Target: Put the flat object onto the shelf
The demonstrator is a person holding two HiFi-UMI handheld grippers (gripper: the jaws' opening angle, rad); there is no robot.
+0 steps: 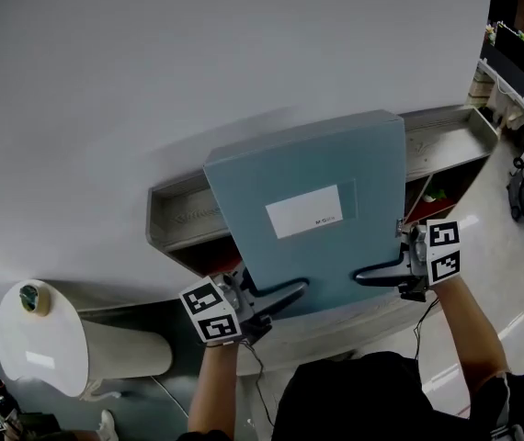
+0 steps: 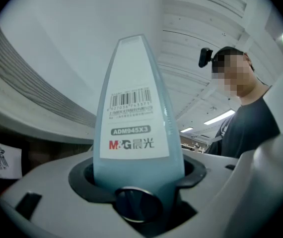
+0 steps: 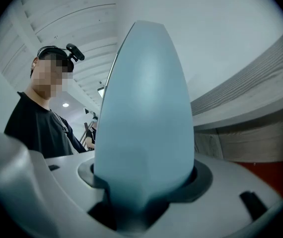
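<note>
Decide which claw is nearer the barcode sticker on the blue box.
Left. The left claw grips the blue box at the edge bearing the barcode sticker, just beyond it. The right claw grips a plain edge, away from the sticker.

1 folder [image 1: 336,154], 1 shelf [image 1: 446,141], 2 tongs [image 1: 285,294] [image 1: 363,274]

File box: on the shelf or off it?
Off. Left gripper and right gripper clamp the file box by its near edge above the shelf.

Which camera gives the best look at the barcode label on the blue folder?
Left gripper view: the barcode label faces it squarely. Head view shows the broad face of the blue folder; right gripper view, its plain edge.
</note>
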